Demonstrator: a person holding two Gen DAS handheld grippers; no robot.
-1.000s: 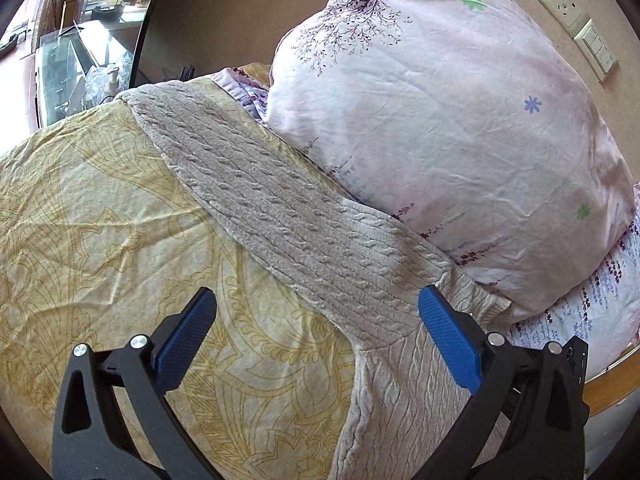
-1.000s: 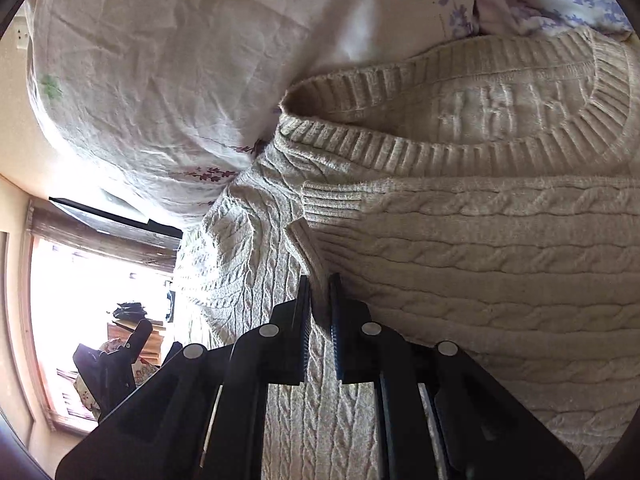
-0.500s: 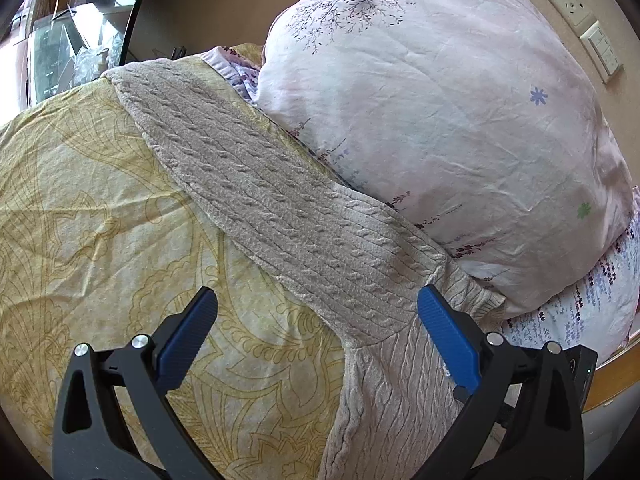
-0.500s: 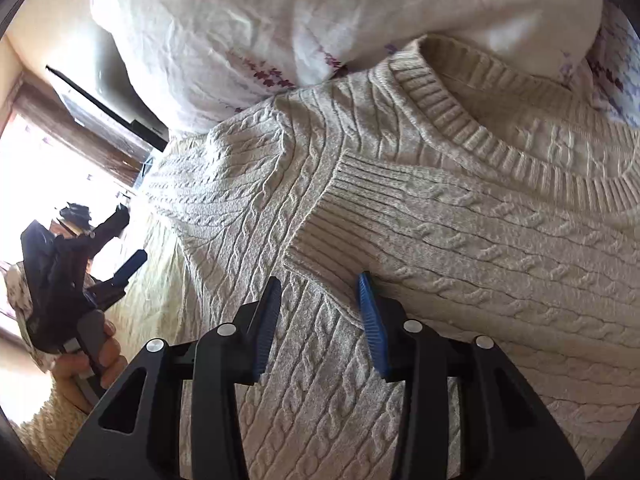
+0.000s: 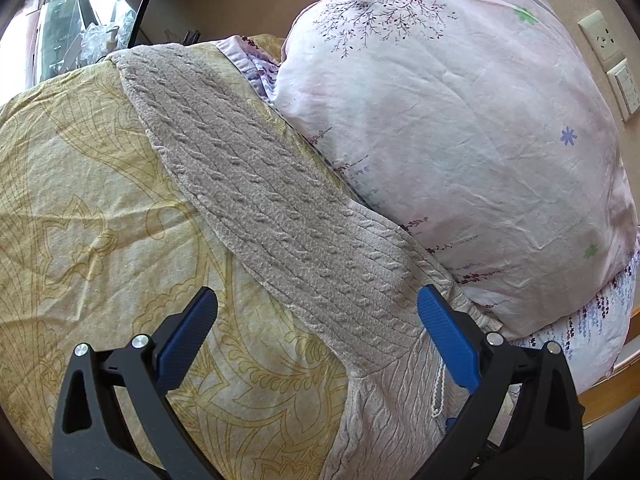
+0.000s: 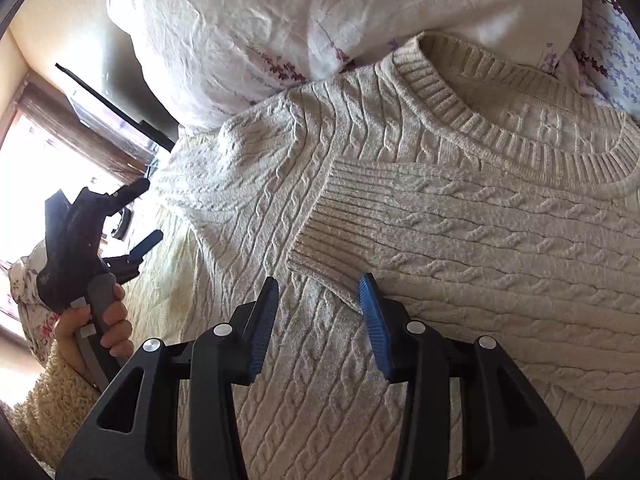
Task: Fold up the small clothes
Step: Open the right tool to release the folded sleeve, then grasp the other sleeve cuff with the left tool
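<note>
A cream cable-knit sweater (image 6: 460, 240) lies flat on the bed, its ribbed collar (image 6: 500, 140) toward the pillow. One sleeve is folded across the chest, and its cuff (image 6: 320, 248) rests just in front of my right gripper (image 6: 319, 282). That gripper is open, with nothing pressed between its blue pads. The other sleeve (image 5: 260, 200) stretches out over the yellow bedcover. My left gripper (image 5: 316, 298) hovers wide open above that sleeve near the shoulder. In the right wrist view a hand holds the left gripper (image 6: 146, 212) at the far left.
A big pink floral pillow (image 5: 460, 120) presses against the sweater's collar side. The yellow patterned bedcover (image 5: 80, 200) spreads to the left. A wooden bed edge (image 5: 608, 392) and wall sockets (image 5: 604, 40) are at the right; a glass-topped desk (image 5: 68, 12) stands beyond.
My right gripper was shut on the sleeve cuff; it has opened, rolled and pulled back, leaving the cuff lying on the chest. The left gripper has shifted slightly and stays open.
</note>
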